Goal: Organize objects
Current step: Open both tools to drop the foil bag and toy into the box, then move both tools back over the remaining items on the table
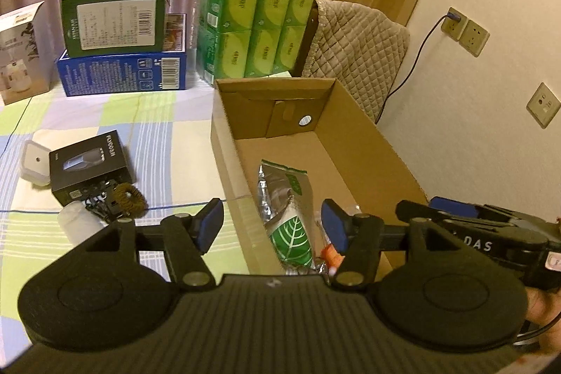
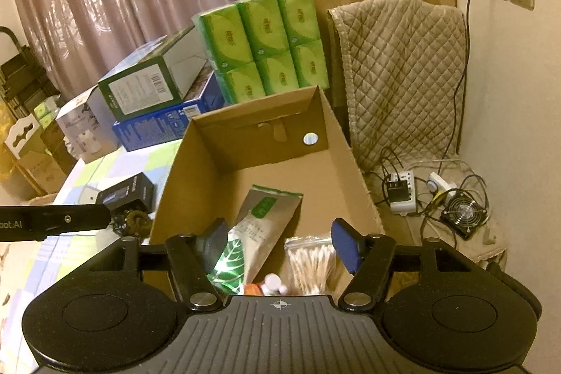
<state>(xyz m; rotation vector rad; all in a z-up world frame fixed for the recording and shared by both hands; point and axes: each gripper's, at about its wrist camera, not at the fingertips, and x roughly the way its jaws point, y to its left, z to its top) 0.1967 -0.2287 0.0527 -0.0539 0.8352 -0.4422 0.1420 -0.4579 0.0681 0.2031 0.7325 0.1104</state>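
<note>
An open cardboard box point(image 1: 354, 128) point(image 2: 210, 156) stands on the bed. Inside lie a silver and green foil pouch point(image 1: 285, 205) point(image 2: 259, 226), a bag of cotton swabs point(image 2: 310, 262) and a small orange and white item point(image 2: 266, 286). My left gripper point(image 1: 273, 226) is open and empty above the box's near left wall. My right gripper point(image 2: 280, 247) is open and empty above the box's near end. Left of the box on the sheet lie a black product box point(image 1: 89, 165) point(image 2: 129, 191), a brown hair tie point(image 1: 129, 200), a white square case point(image 1: 35, 162) and a white cap point(image 1: 77, 221).
Stacked green and blue boxes point(image 1: 119, 30) and a green tissue pack point(image 1: 256, 23) stand behind the cardboard box. A white carton point(image 1: 21, 55) is at far left. A quilt-covered chair point(image 2: 403, 76) holds a power strip point(image 2: 403, 191), cables and a small fan point(image 2: 463, 212).
</note>
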